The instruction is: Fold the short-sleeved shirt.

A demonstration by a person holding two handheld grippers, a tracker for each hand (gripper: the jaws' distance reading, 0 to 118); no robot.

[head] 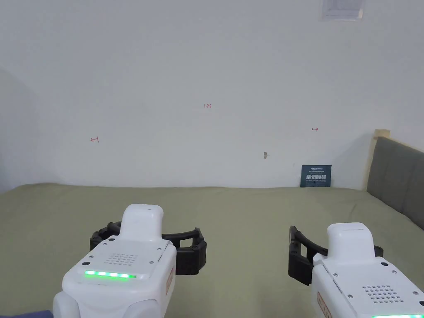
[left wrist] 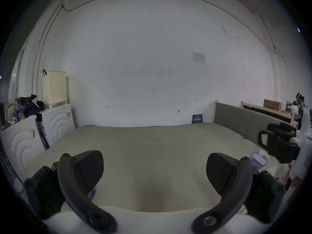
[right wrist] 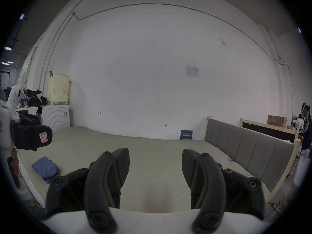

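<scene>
The work surface is a bed (head: 248,207) covered by a flat olive-green sheet, set against a plain white wall (head: 207,62) that carries small red marks. At the left of the room, in the right gripper view, two white cabinets (right wrist: 55,117) with ringed fronts stand beside the bed; one cream perforated basket (right wrist: 58,89) and a heap of dark items rest on top of them. One small dark blue sign (head: 316,176) leans against the wall at the far edge of the bed, toward the right. One grey padded headboard (head: 397,178) in a pale wood frame closes the right side of the bed. Beyond it, one person (right wrist: 305,128) stands at the far right of the room near a cardboard box (right wrist: 276,123). Two grippers are held low over the near part of the bed, side by side and well apart. The left gripper (left wrist: 154,170) has its jaws wide apart with nothing between them. The right gripper (right wrist: 155,166) has its jaws apart by a narrower gap, also with nothing between them. One shirt (right wrist: 45,168) is present: blue, bunched into a loose crumpled pile, lying on the sheet close to the near left edge of the bed, below and beside the left gripper and touched by neither gripper. Its sleeves and collar cannot be made out.
</scene>
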